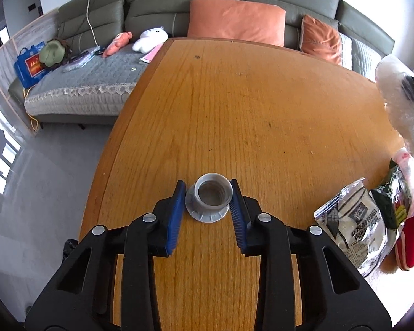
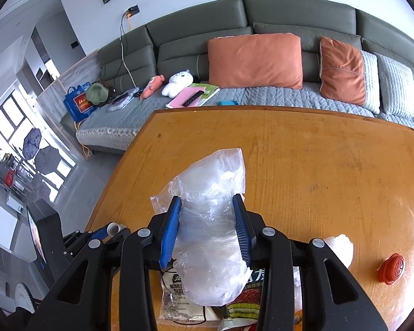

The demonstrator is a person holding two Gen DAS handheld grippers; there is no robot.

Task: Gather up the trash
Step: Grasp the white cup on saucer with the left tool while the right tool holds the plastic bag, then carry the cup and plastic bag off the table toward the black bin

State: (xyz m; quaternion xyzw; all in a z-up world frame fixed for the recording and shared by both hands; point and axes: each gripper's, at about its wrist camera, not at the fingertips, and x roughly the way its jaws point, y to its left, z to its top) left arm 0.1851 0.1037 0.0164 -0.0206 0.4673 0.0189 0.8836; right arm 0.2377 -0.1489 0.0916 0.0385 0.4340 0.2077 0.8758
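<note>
A small grey plastic threaded cap [image 1: 210, 199] near the wooden table's [image 1: 262, 104] left edge is being bracketed by the left gripper [image 1: 208, 193], fingers apart. A crumpled clear plastic bag [image 2: 212, 220] is being clamped in the right gripper [image 2: 207, 201]. The cap's neck, not its flange, should be squeezed squarely.

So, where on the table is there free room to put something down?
The table is bare across its far half, between the sofa-side edge and the clear plastic bag. The left side beyond the grey cap is bare too. It is crowded near the snack wrappers and the red cap.
</note>
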